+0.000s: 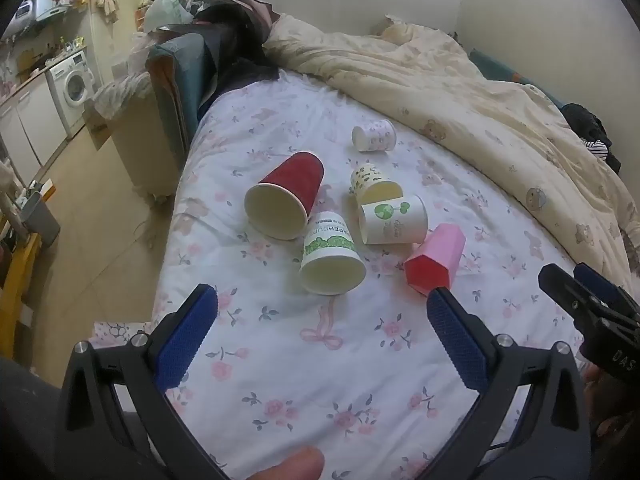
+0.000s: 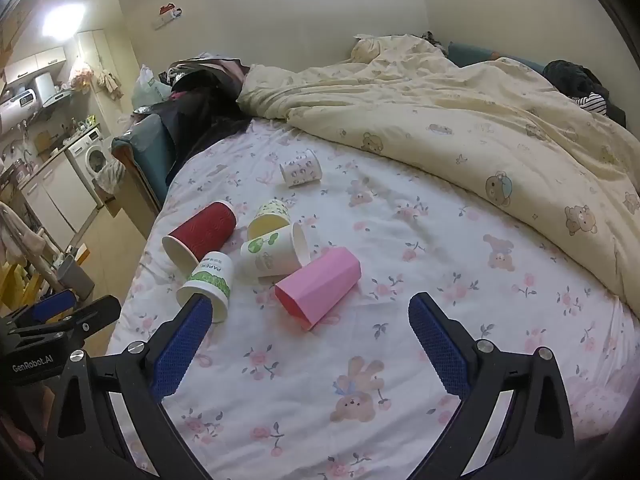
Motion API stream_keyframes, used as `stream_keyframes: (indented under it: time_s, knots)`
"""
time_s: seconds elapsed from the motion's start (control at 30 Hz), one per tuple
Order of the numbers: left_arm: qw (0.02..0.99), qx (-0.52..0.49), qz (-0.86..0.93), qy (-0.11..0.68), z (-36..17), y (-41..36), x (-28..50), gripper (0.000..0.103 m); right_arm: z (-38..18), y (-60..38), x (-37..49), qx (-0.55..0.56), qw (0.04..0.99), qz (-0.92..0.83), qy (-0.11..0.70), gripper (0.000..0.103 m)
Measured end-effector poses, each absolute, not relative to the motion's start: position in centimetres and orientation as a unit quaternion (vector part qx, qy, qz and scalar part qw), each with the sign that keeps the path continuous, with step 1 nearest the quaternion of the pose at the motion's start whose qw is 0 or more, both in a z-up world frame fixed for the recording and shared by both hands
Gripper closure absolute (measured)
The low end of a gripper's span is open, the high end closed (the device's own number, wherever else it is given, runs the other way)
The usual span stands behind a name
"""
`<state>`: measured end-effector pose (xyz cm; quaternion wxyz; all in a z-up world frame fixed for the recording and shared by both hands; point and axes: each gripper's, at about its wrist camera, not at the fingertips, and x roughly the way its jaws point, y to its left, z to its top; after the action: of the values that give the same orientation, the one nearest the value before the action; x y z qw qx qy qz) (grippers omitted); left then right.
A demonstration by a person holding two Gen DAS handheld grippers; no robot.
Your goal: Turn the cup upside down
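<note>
Left gripper: the left gripper point(image 1: 322, 300) hangs above the bed with its blue-padded fingers point(image 1: 186, 334) spread wide and nothing between them
Right gripper: the right gripper point(image 2: 310, 312) is likewise spread wide and holds nothing; its blue fingers point(image 2: 438, 344) frame the near end of the cup cluster
Pink cup: a faceted pink plastic cup with a red inner wall point(image 2: 318, 286) lies on its side on the white floral bedsheet point(image 2: 360, 400), mouth turned toward the cameras, at the right end of the cluster and nearest the right gripper
Green-band cup: a white paper cup with a green printed band point(image 1: 330, 258) lies on its side, mouth toward the left gripper, just beside the red one
Red cup: a ribbed red paper cup with a cream inside point(image 1: 286, 198) lies tipped over at the left of the group
Tree-logo cup: a white paper cup with a green tree logo point(image 1: 394, 220) lies sideways, touching the pink cup
Yellow cup: a pale yellow patterned paper cup point(image 1: 372, 182) lies against the tree-logo cup
Far cup: a small white paper cup with a pink print point(image 1: 374, 136) lies apart, farther up the bed
Bedding: a cream quilt with bear prints point(image 2: 460, 112) is heaped along the far side
</note>
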<state>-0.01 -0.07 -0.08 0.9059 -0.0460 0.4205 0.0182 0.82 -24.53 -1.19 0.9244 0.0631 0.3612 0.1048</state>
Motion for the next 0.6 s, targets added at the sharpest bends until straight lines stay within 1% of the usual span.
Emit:
stream_keyframes:
  time_s: [0.6]
  knots:
    - [0.906,-0.051,0.016,0.419,-0.24,-0.18,0.04,0.0,-1.37,-24.87,1.0,0.068,0.92,0.102,0.372,0.002]
